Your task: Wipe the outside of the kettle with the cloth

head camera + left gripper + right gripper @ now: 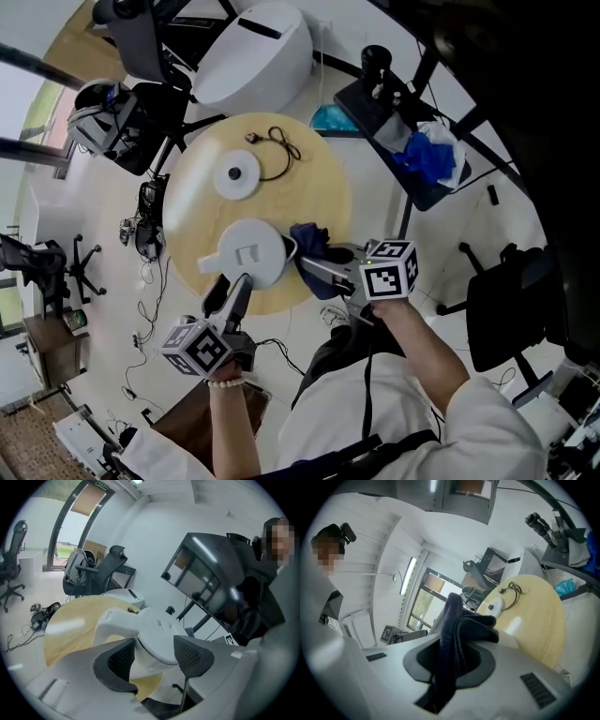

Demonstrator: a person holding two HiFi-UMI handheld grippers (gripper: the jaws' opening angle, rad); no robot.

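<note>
Step in hand, judged: cloth approach, wiping not yet begun. Right tongs (454, 663) clamped on dark cloth (313, 244), just beside white kettle (248, 251) on round worktop (314, 178); contact unclear. Left tongs (157, 656) wide, straddling kettle body, no press evident. Next, steady kettle, press cloth to side, sweep round.
</note>
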